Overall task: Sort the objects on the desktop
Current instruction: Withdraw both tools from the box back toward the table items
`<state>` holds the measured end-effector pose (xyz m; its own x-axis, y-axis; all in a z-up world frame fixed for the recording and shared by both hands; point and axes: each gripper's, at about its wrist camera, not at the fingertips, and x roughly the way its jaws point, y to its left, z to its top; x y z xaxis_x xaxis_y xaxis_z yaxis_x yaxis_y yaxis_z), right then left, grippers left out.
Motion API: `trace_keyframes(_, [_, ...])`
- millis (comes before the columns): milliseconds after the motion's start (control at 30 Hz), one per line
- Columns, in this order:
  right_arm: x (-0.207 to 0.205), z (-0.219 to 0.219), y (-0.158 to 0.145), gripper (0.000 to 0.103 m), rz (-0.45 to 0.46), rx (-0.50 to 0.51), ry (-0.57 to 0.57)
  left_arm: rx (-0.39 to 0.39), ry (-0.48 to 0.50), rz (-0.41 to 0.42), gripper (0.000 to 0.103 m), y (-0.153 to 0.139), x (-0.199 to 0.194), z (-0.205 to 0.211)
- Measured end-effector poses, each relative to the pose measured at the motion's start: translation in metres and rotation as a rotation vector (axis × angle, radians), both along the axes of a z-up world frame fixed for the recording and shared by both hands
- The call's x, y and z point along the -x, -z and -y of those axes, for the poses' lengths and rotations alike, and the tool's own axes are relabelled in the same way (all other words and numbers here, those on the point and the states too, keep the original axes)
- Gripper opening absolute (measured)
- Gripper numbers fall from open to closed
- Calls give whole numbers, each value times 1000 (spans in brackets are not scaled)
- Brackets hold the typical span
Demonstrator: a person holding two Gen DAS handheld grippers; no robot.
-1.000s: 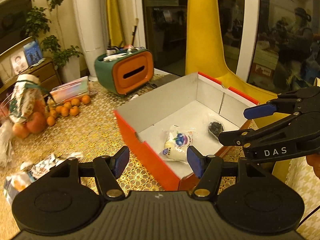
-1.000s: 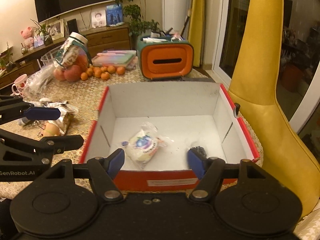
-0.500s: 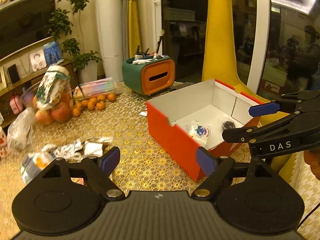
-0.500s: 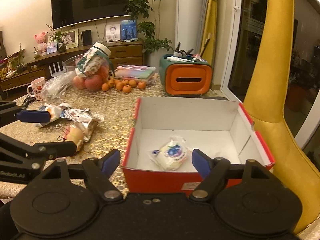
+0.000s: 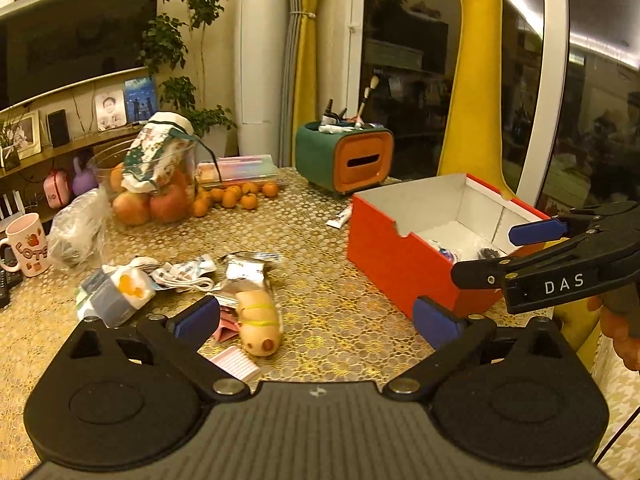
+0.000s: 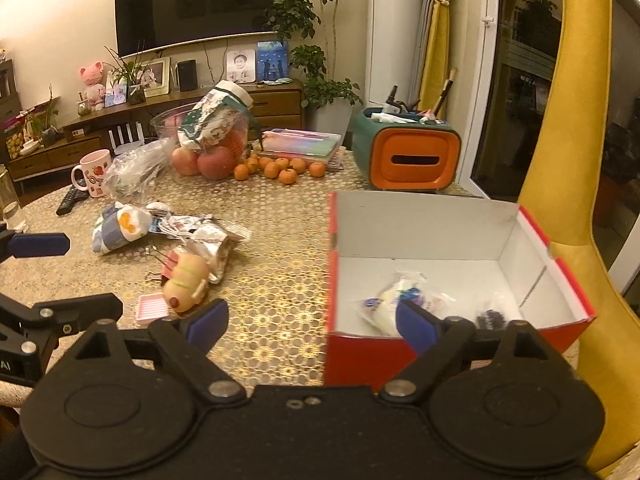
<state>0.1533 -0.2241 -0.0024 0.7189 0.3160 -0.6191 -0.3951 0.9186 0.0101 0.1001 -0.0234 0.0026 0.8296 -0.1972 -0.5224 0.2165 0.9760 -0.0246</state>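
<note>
Gold lace tablecloth point(image 5: 320, 240) carries a clutter pile: a toy point(image 5: 258, 322), cable point(image 5: 188, 280), packets point(image 5: 116, 292) and a pink card point(image 5: 236, 364). Right of it stands the red box point(image 6: 432, 236), holding a white pouch point(image 6: 394, 300) and a small dark item point(image 6: 490, 318). Left gripper point(image 5: 316, 318) and right gripper point(image 6: 312, 322) have just been opening; both are spread wide with nothing between them, above the cloth.
</note>
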Motion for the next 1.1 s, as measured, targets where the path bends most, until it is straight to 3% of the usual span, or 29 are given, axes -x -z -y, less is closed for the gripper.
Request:
trace_keyframes(433, [-3, -53, 11, 102, 34, -17, -21, 39, 9, -2, 103, 31, 2, -48])
trace_keyframes(1100, [-45, -119, 55, 102, -28, 33, -45, -82, 72, -71, 103, 98, -41, -69])
